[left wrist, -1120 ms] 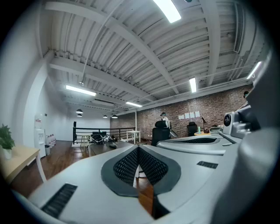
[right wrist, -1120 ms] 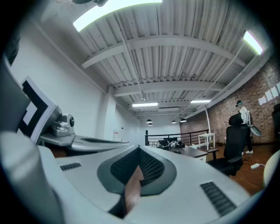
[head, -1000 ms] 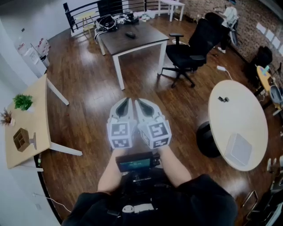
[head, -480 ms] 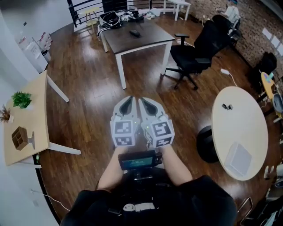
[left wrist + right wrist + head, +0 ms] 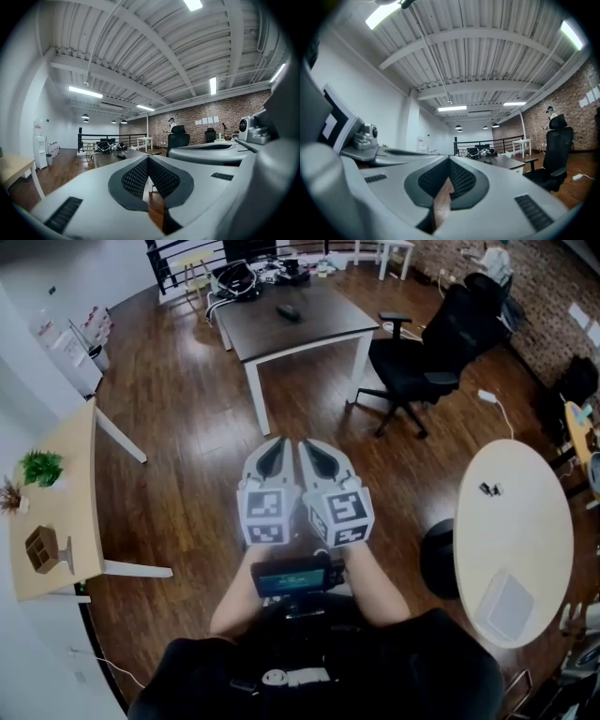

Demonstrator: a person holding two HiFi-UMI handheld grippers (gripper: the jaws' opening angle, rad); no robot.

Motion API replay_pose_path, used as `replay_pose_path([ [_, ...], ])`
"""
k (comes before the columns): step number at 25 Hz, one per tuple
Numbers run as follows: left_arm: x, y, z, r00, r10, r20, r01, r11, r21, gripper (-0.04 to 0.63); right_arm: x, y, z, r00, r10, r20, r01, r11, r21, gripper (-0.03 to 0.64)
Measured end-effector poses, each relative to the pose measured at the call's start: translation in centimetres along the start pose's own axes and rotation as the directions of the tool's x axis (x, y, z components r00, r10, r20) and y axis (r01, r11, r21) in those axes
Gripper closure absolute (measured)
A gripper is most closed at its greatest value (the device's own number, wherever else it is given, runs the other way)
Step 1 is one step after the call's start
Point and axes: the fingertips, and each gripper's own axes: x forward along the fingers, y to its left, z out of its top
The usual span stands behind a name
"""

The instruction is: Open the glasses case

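Pressed together and empty: left tongs point(image 5: 277, 442), right tongs point(image 5: 306, 444), side by side. Dark desk point(image 5: 319, 326) at 12 o'clock carries a small dark item point(image 5: 289, 311), too small to identify

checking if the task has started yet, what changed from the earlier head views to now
The person walked forward toward the dark table, so the round white table and light wooden desk slid down the head view. The left hand-held gripper and right hand-held gripper travelled along, nothing taken or released. Unchanged: both shut, empty, side by side.
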Motion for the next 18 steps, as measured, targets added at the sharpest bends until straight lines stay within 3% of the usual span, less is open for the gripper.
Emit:
replay_pose_path([
  [8, 5.4, 0.6, 1.8, 1.000, 0.015, 0.018, -0.015, 1.000, 0.008, 0.595, 3.9, -4.5, 1.3, 1.000, -0.007, 0.013, 0.007, 1.000, -0.002, 0.598],
  [13, 7.7, 1.9, 4.4, 0.988, 0.074, 0.135, -0.078, 0.997, 0.019, 0.595, 5.5, -6.9, 3.7, 0.994, -0.014, 0.111, 0.022, 0.997, -0.069, 0.598],
  [14, 8.3, 2.1, 4.3, 0.990, 0.084, 0.111, -0.089, 0.995, 0.045, 0.595, 6.0, -7.4, 3.8, 0.994, -0.021, 0.107, 0.031, 0.995, -0.094, 0.598],
  [16, 10.3, 2.2, 2.3, 0.995, 0.082, -0.058, -0.075, 0.991, 0.108, 0.594, 7.8, -8.9, 1.7, 0.999, -0.046, -0.026, 0.043, 0.994, -0.101, 0.598],
  [17, 11.7, 2.3, 0.5, 0.983, 0.068, -0.171, -0.049, 0.993, 0.111, 0.594, 9.0, -10.0, -0.8, 0.987, -0.057, -0.148, 0.047, 0.996, -0.072, 0.598],
  [18, 13.0, 2.4, -1.8, 0.959, 0.042, -0.280, -0.020, 0.996, 0.082, 0.594, 10.1, -11.1, -3.8, 0.958, -0.065, -0.278, 0.059, 0.998, -0.030, 0.598],
])
